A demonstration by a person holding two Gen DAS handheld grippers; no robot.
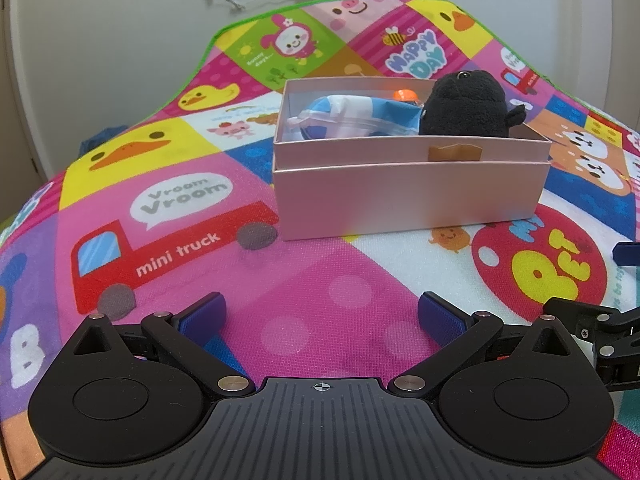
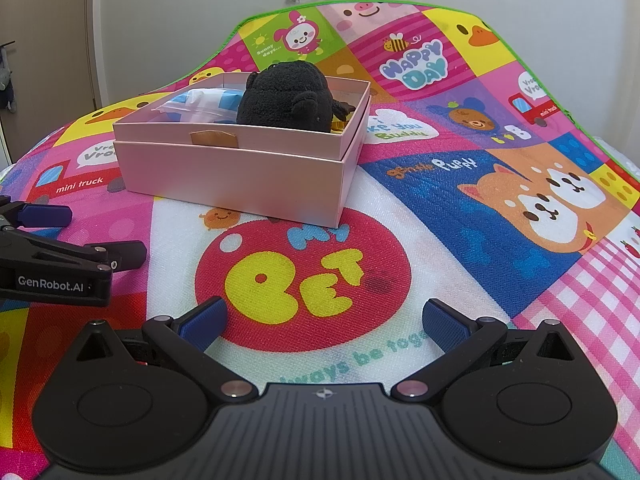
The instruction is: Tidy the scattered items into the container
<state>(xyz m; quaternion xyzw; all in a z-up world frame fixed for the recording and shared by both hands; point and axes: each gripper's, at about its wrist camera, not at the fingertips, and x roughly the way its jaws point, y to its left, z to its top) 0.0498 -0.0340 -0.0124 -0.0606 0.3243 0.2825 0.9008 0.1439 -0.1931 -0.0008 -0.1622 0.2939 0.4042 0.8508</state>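
Sitting beyond open tool (image 1: pixel 322 318): box (image 1: pixel 408 200)

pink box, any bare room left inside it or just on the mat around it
The pink box is crowded: the black plush toy and blue-white pouch fill it. Free patches: the mat between box and both open grippers, and right of the box.
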